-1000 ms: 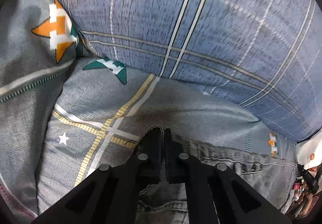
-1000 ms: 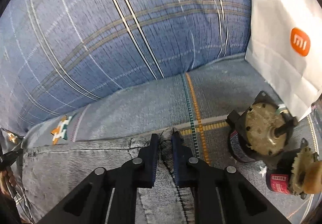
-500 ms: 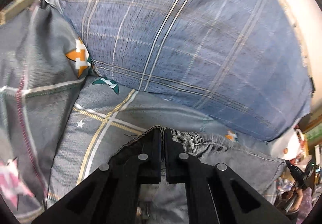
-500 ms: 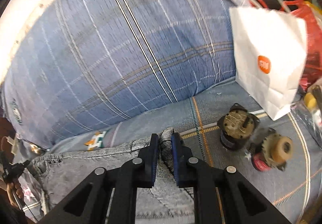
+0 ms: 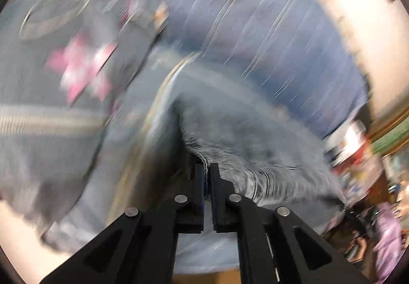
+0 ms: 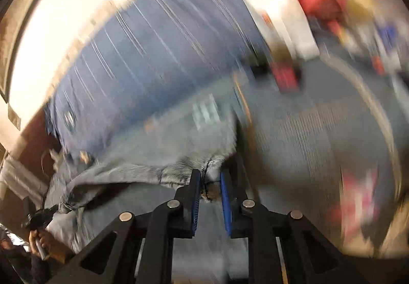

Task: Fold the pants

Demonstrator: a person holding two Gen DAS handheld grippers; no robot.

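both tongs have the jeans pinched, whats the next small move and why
Probably keep both grips and carry the jeans on, then lay the edge down flat. The left tongs and right tongs each clamp denim, the cloth hangs slack between them, and both views are smeared with motion.

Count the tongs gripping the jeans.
2. The left tongs pinch the jeans at an edge; the right tongs, jaws just opening slightly, have a bunched fold between them. None hidden.
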